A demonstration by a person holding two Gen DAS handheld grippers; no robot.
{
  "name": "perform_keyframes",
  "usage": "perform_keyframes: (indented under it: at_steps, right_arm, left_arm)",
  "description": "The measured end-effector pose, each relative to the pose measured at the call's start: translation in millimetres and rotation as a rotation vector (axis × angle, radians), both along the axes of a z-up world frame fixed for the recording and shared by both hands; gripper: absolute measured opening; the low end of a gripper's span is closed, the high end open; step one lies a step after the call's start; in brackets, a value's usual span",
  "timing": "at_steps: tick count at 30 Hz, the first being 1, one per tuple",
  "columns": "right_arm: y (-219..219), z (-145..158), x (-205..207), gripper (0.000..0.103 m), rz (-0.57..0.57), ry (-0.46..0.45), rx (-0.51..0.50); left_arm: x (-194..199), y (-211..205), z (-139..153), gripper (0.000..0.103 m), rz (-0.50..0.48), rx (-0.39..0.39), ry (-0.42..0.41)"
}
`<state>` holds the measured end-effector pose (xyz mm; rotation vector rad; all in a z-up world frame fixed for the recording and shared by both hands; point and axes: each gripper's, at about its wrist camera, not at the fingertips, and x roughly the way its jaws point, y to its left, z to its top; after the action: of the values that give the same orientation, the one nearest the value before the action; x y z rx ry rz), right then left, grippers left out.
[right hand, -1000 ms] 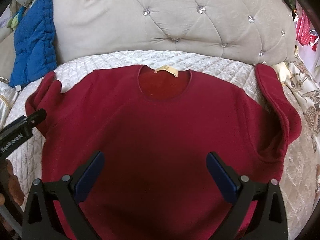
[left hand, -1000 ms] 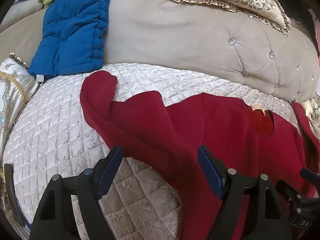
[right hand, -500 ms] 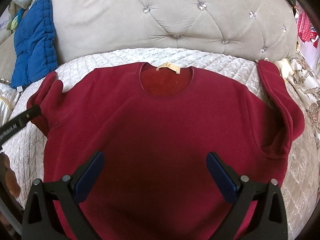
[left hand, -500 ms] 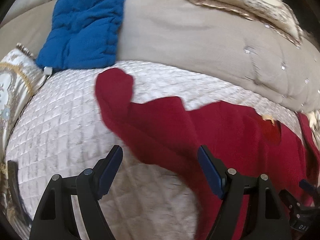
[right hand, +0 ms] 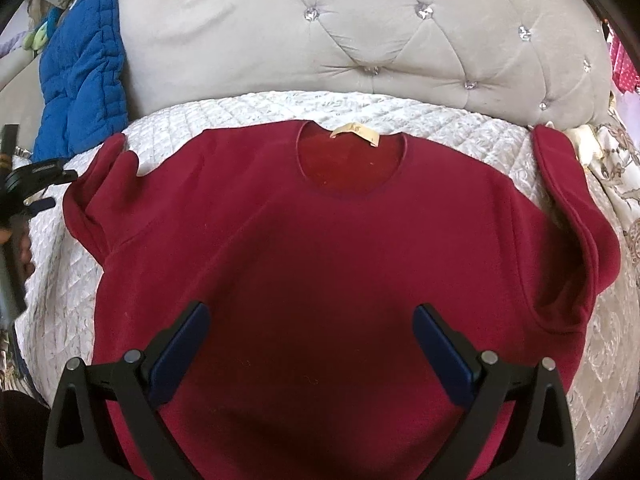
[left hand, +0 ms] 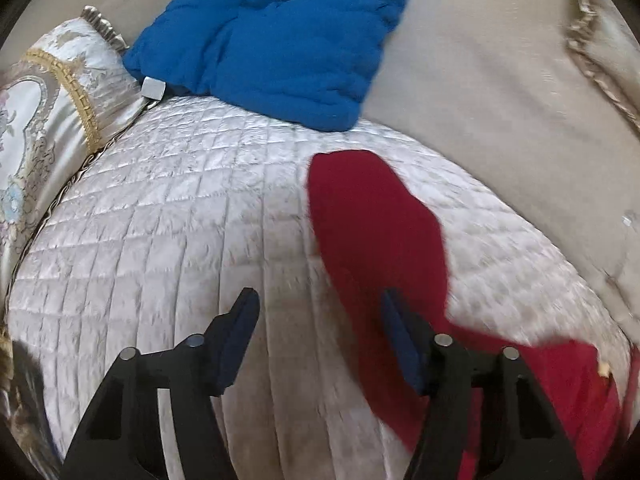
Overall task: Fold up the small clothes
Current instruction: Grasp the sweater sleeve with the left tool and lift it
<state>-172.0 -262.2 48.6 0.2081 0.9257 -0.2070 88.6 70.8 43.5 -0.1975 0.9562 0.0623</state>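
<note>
The left gripper point(left hand: 318, 334) sits low over the quilted bedspread point(left hand: 168, 240), its jaws closing with only bare quilt in the gap; its right-side finger point(left hand: 400, 344) overlaps the edge of the red sleeve point(left hand: 372, 220), but nothing is pinched yet. The view is smeared by motion, so I cannot tell whether that finger touches the cloth or only passes in front of it. The right gripper point(right hand: 312, 344) hangs over the lower chest of the red sweater point(right hand: 320, 240) with its jaws wide apart and empty.

The sweater lies face up and spread on the bedspread, neck label point(right hand: 354, 134) toward the headboard, both sleeves bent upward at the sides. The step in hand looks like taking the wearer's-right sleeve to fold it across the body. To do it well, the left gripper should shift so the sleeve's cuff end sits squarely between the pads before they meet, catching both layers of cloth and none of the quilt beneath. Closing now would likely grab air or snag the bedspread. Once gripped, the sleeve should be lifted just clear and carried flat across the chest, while the right gripper could press the body down to stop the whole garment sliding.

Farther off, a blue padded cushion point(left hand: 276, 36) leans on the tufted headboard point(right hand: 360, 32), clear of the work
</note>
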Motion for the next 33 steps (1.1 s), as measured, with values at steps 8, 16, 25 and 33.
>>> perform_keyframes:
  at_steps: [8, 16, 25, 33]
  right_arm:
    - [-0.3, -10.9, 3.8, 0.103, 0.008, 0.026, 0.087]
    - [-1.7, -4.0, 0.5, 0.103, -0.007, 0.0, 0.105]
    - [-20.2, 16.0, -22.5, 0.103, -0.06, -0.059, 0.132]
    - [-51.8, 38.5, -51.8, 0.103, -0.145, -0.129, 0.149]
  left_arm:
    - [42.2, 6.0, -30.2, 0.023, 0.006, -0.059, 0.05]
    - [31.5, 13.3, -6.5, 0.0, -0.063, -0.159, -0.035]
    - [-33.7, -7.8, 88.7, 0.0, -0.224, -0.278, -0.226]
    - [-123.7, -132.0, 116.8, 0.0, -0.578, -0.25, -0.265]
